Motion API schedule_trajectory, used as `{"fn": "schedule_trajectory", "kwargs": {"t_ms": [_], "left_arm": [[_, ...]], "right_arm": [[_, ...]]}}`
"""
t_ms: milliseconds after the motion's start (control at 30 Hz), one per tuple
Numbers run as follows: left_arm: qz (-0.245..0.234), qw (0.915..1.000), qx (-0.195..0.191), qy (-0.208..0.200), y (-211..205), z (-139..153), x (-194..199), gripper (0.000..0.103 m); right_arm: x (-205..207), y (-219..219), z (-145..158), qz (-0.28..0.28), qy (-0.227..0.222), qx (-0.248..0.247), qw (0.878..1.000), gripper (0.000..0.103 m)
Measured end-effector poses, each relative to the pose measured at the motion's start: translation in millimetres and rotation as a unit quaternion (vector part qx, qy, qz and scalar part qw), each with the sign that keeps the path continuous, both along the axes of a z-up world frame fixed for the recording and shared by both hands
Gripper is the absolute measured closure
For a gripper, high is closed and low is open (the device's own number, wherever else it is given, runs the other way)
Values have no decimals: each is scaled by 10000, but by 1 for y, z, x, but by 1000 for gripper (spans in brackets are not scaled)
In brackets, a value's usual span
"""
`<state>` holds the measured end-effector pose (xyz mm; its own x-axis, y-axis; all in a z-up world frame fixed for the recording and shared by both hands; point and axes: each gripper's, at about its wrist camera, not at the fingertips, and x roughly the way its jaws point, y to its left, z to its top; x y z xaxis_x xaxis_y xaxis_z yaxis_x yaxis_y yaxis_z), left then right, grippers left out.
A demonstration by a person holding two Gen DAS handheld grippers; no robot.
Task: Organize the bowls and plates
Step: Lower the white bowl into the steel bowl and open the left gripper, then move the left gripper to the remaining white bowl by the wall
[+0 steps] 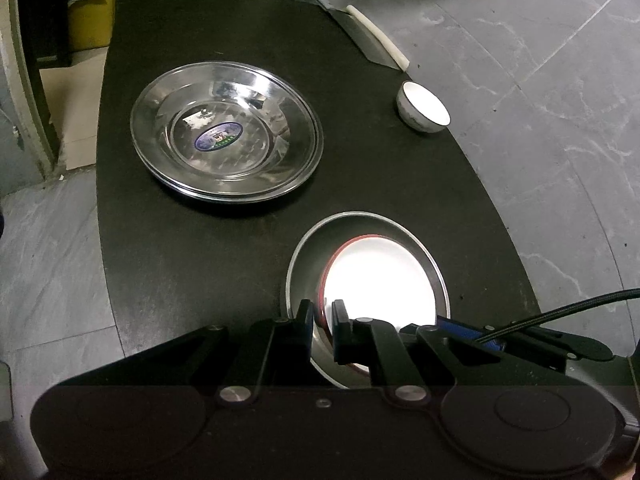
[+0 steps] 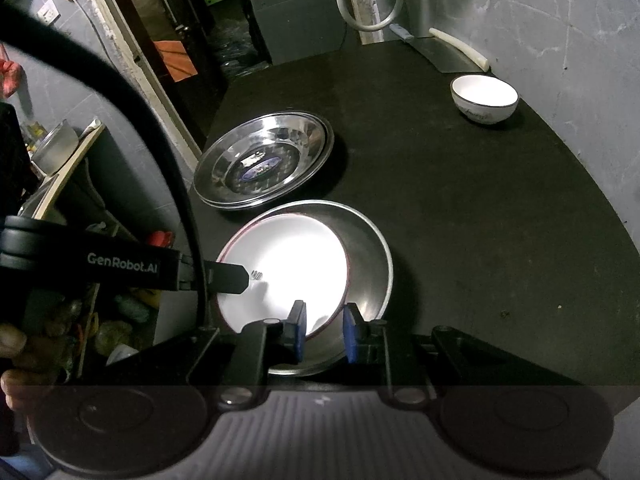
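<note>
Left gripper (image 1: 323, 322) clamped on the rim of a red-edged white plate (image 1: 380, 276) lying inside a steel bowl (image 1: 304, 256) on the black table (image 1: 224, 240), right gripper (image 2: 323, 330) seemingly pinching both rims together, stacked steel plates (image 1: 226, 132) beyond, small white bowl (image 1: 422, 107) well apart near a cleaver (image 1: 362, 38)

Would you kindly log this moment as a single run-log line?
left gripper: shut on white bowl rim | right gripper: jaws astride same rim | bowl in steel bowl | plates stacked
</note>
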<state>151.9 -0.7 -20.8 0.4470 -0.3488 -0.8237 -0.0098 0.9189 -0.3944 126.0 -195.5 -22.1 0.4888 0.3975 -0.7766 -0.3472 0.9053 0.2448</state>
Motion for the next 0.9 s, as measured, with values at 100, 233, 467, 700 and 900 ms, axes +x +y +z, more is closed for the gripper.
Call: {"fn": "schedule_trajectory", "kwargs": {"t_ms": [100, 233, 467, 700, 900], "left_arm": [[14, 10000, 8, 0, -1, 0, 0, 93], [44, 10000, 40, -9, 0, 2, 0, 92], [95, 9999, 82, -92, -1, 6, -1, 90], [220, 9991, 210, -287, -1, 15, -3, 77], [376, 9968, 326, -627, -5, 25, -2, 29]], "right_arm": [[1, 0, 0, 18, 10, 11, 10000, 79], [2, -1, 0, 30, 5, 18, 10000, 78], [2, -4, 2, 47, -103, -15, 9999, 72], [2, -8, 5, 88, -202, 5, 9998, 65], [0, -14, 10, 68, -415, 16, 9991, 38]]}}
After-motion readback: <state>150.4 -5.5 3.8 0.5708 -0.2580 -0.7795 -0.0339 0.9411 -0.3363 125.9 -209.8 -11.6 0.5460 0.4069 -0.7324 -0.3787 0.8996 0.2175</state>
